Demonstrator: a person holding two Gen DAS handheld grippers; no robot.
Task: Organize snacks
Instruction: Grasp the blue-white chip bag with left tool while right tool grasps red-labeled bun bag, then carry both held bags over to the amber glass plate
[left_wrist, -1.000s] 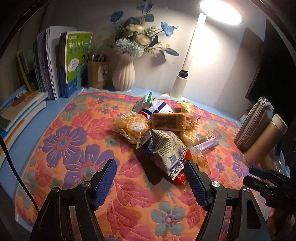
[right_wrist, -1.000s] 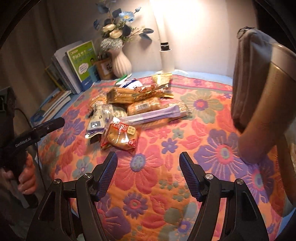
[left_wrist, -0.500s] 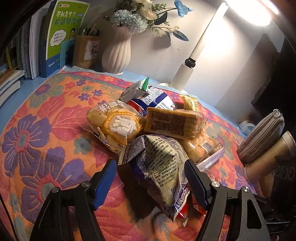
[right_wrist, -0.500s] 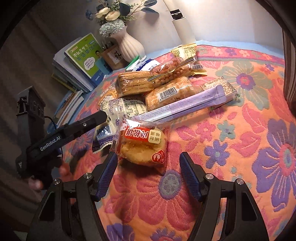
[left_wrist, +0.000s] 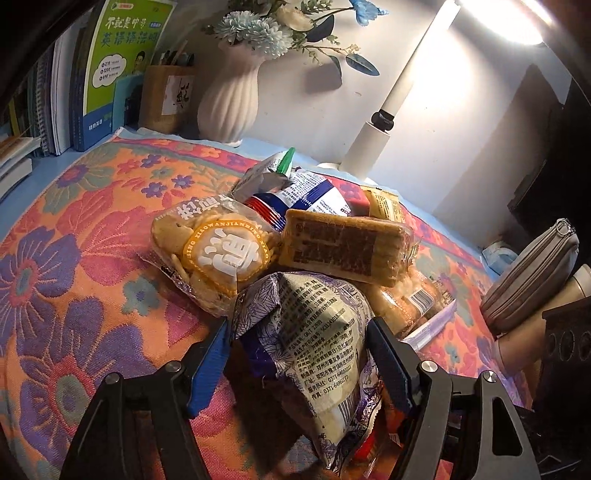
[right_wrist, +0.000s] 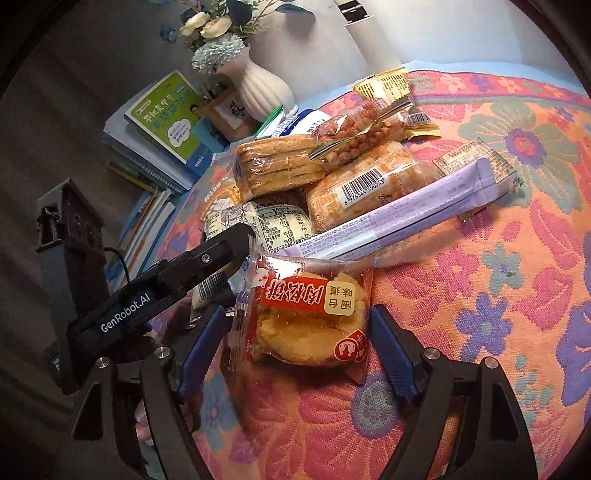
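The left claw (left_wrist: 295, 354) stands wide open, its blue pads on either side of a purple-and-white snack bag (left_wrist: 317, 354) printed with dense Chinese text and phone numbers, one reading 0371-64651177; whether the pads touch the bag cannot be told. The right claw (right_wrist: 295, 350) is equally spread around a clear-wrapped round pastry (right_wrist: 306, 321) with a red label in white Chinese characters, and grips nothing. Seen from the right wrist, the left tool's black arm (right_wrist: 147, 306) reads "GenRobot.AI".

Behind the purple bag lie a cracker pack (left_wrist: 218, 251) with an orange badge lettered "XIAOWANJIANBING" and a brown biscuit block (left_wrist: 343, 247). Beyond the pastry a long lilac packet (right_wrist: 413, 214) marked "TOUCH&BEYOND" lies across a barcoded cake pack (right_wrist: 365, 184) whose digits are only partly legible.

The whole heap sits mid-desk on a floral cloth (left_wrist: 74, 258); bare cloth stays free toward the desk's left and right edges. Along the back edge stand a green-covered book (left_wrist: 125, 62) with Chinese title, a brown pen holder (left_wrist: 166, 99), a white ribbed vase (left_wrist: 229, 107) and a lamp post (left_wrist: 391, 114). A grey pouch (left_wrist: 532, 280) leans at the right edge.
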